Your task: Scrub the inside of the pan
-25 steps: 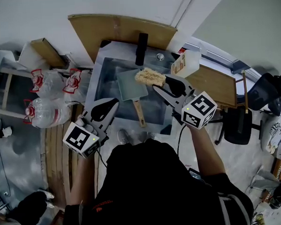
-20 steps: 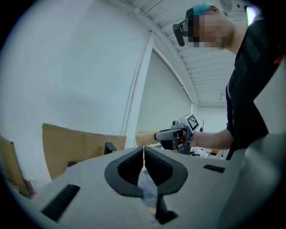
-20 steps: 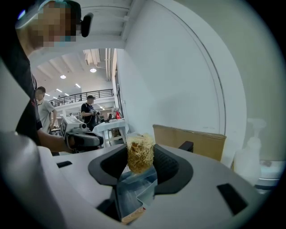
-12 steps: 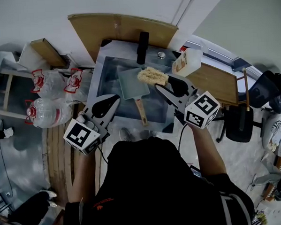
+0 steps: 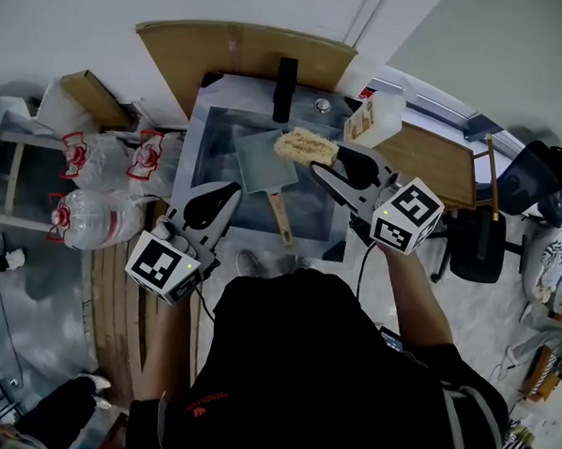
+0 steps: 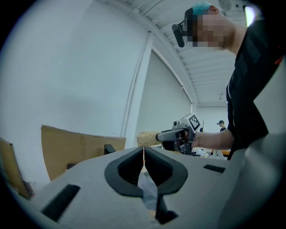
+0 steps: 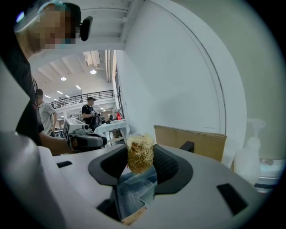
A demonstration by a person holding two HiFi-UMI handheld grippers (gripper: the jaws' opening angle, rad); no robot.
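Setting: steel sink (image 5: 204, 143) against white wall, cardboard sheet (image 5: 235, 57) propped behind.

- R gripper (image 5: 327, 166): over sink's right half. Pan (image 5: 259, 164), square, grey, lies flat in basin just left of and below its tips. Pan's wooden handle (image 5: 279, 219) points toward person.
- R jaws: clamped on scrubber (image 5: 305, 147), a straw-coloured fibre pad. It sticks out past tips over pan's far right corner. Contact w/ pan: can't tell.
- L gripper (image 5: 225, 195): at sink's near left rim, apart from pan. Jaws together, hairline slit only, nothing btw them.
- Outward: black tap (image 5: 283, 89) at back; white bottle (image 5: 374, 120) on wooden counter (image 5: 438, 168), right; water bottles (image 5: 98, 219), left of sink.
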